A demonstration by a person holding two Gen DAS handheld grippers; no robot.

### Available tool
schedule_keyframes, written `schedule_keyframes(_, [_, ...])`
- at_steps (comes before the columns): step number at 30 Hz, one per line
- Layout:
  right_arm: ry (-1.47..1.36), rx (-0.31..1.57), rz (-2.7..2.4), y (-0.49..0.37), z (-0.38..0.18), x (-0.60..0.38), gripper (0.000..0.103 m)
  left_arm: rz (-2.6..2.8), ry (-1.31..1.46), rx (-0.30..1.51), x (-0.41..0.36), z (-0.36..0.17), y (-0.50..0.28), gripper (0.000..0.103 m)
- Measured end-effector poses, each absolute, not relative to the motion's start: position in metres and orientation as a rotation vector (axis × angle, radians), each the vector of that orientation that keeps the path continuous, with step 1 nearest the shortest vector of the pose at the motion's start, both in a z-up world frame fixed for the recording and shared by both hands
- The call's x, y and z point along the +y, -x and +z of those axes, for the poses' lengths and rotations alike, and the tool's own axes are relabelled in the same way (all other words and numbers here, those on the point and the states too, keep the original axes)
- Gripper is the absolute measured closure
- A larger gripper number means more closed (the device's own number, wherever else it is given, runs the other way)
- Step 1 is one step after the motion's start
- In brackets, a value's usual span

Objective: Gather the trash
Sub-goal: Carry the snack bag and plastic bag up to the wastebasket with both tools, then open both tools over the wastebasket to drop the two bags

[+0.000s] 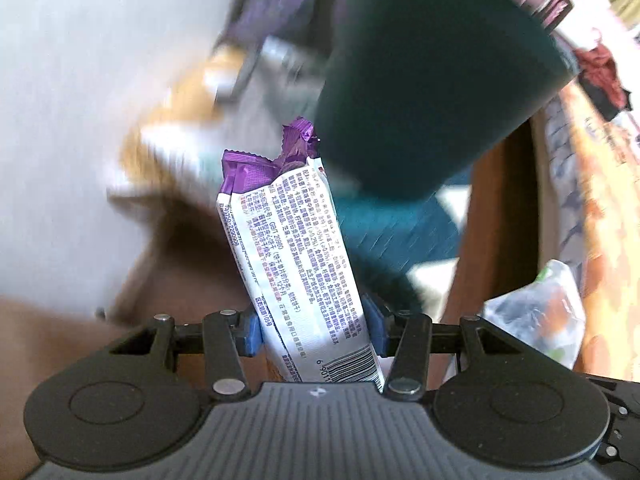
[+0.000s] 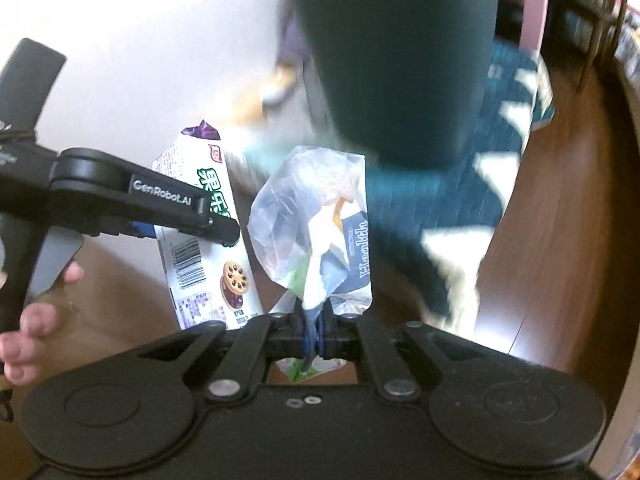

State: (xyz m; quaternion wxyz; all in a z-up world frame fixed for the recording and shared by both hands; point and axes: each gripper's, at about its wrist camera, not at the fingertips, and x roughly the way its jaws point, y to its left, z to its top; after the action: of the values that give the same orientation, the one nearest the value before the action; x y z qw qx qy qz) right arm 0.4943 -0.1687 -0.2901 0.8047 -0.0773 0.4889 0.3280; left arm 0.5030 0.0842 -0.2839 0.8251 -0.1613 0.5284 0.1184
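My left gripper [image 1: 314,330] is shut on a white and purple biscuit wrapper [image 1: 296,240], which stands up between the blue pads. The same wrapper [image 2: 208,236] and the left gripper [image 2: 160,216] show at the left of the right wrist view. My right gripper [image 2: 316,336] is shut on a crumpled clear plastic bag [image 2: 316,232] printed with "Health". A dark teal trash bin [image 1: 420,80] hangs blurred just above and beyond both items; it also fills the top of the right wrist view [image 2: 400,60].
A white wall [image 1: 80,100] is at the left. Below lie a wooden floor [image 2: 560,260] and a teal and white patterned rug [image 2: 500,140]. Blurred orange and white objects [image 1: 180,120] lie behind the wrapper. A patterned cloth [image 1: 600,200] is at the right.
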Motion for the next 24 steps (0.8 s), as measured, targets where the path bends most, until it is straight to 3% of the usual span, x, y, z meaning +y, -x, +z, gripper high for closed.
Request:
schedule_keyframes(12, [0.154,0.788,0.673,-0.549,-0.120,-0.150,0.100,0.183,0.230,0.908,0.063,-0.125,-0.558,0.054])
schedule_keyframes(24, [0.119,0.721,0.606,-0.617,-0.066,-0.135,0.100,0.141,0.078,0.814,0.044,-0.060,-0.645,0.054])
